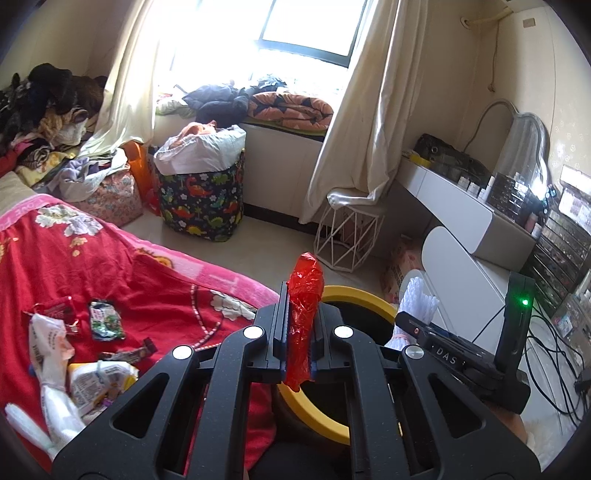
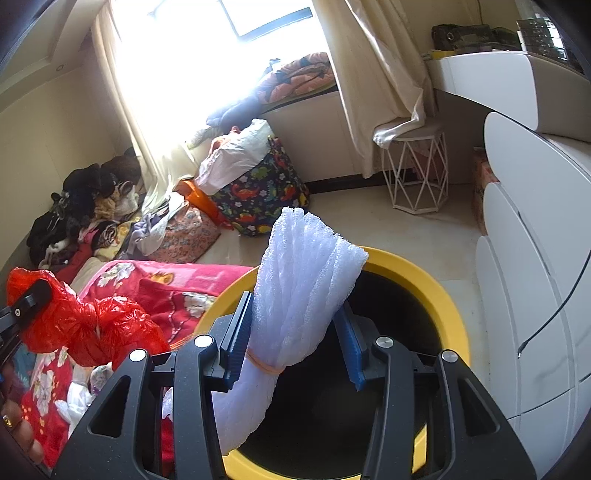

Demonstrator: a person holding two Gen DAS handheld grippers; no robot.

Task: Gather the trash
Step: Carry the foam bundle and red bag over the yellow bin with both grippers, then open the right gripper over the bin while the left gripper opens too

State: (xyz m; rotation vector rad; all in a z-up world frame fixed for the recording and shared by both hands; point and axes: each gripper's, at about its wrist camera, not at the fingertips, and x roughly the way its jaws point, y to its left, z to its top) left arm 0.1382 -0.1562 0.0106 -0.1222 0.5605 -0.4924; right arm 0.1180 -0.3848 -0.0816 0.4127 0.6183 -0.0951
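I am in a bedroom with a bright window [image 1: 306,29], cream curtains [image 1: 369,110] and a pale floor, and a bed under a red flowered blanket [image 1: 110,266] on the left of the left wrist view. Beside the bed's near corner stands a bin with a yellow rim [image 2: 436,291] and a dark inside.

My left gripper [image 1: 299,314] has its fingers clamped tight on a crumpled red plastic bag [image 1: 304,317], which sticks up past the fingertips and hangs a little below them. In that view the bag sits in front of the bin's rim at the edge nearest the bed. In the right wrist view the same bag [image 2: 92,325] bulges out at the left, over the blanket and left of the bin.

My right gripper [image 2: 295,332] holds a bundle of white foam netting [image 2: 295,288], tied with a thin rubber band [image 2: 264,365]. The blue pads press on its sides, and the bundle leans over the bin's opening.

More trash lies on the blanket toward the bed's near edge: a green wrapper [image 1: 107,319], a dark candy wrapper [image 1: 129,352], a white plastic bag [image 1: 48,347] and a yellow-and-white packet [image 1: 99,384].

A dinosaur-print hamper [image 1: 201,199] stands on the floor under the window, and a white wire stool [image 1: 347,236] is beside a white dresser [image 1: 461,206].
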